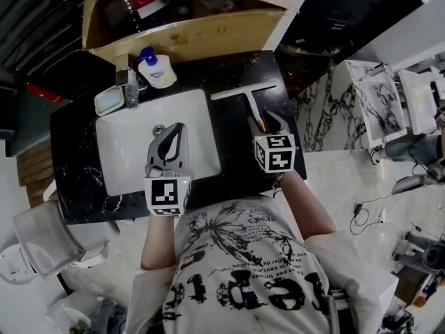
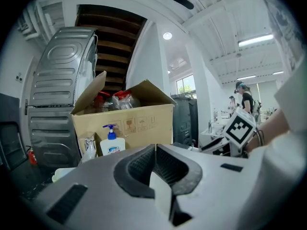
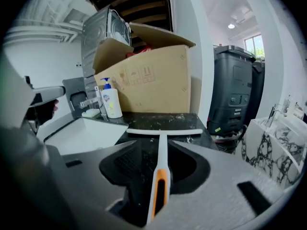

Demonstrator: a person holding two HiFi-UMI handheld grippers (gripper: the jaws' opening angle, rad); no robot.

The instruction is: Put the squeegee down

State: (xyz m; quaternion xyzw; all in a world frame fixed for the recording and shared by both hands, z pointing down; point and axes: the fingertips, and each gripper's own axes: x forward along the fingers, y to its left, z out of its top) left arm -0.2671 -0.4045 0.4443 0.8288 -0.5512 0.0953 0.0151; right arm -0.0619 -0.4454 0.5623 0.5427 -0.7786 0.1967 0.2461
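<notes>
The squeegee (image 1: 249,99) lies flat on the black counter (image 1: 76,165) to the right of the white sink (image 1: 132,158), its white blade away from me and its orange-and-white handle toward me. My right gripper (image 1: 266,122) hangs over the handle end. In the right gripper view the squeegee (image 3: 160,150) handle runs between the jaws of the right gripper (image 3: 153,145) with a gap on each side, so the gripper is open. My left gripper (image 1: 177,129) hovers over the sink. In its own view the left gripper (image 2: 154,150) is shut with nothing in it.
A faucet (image 1: 131,82), a soap dish (image 1: 109,101) and a pump soap bottle (image 1: 156,69) stand behind the sink. An open cardboard box (image 1: 188,37) fills the back of the counter. Marble slabs (image 1: 379,110) lean at the right, and a black bin (image 3: 235,99) stands past the counter's end.
</notes>
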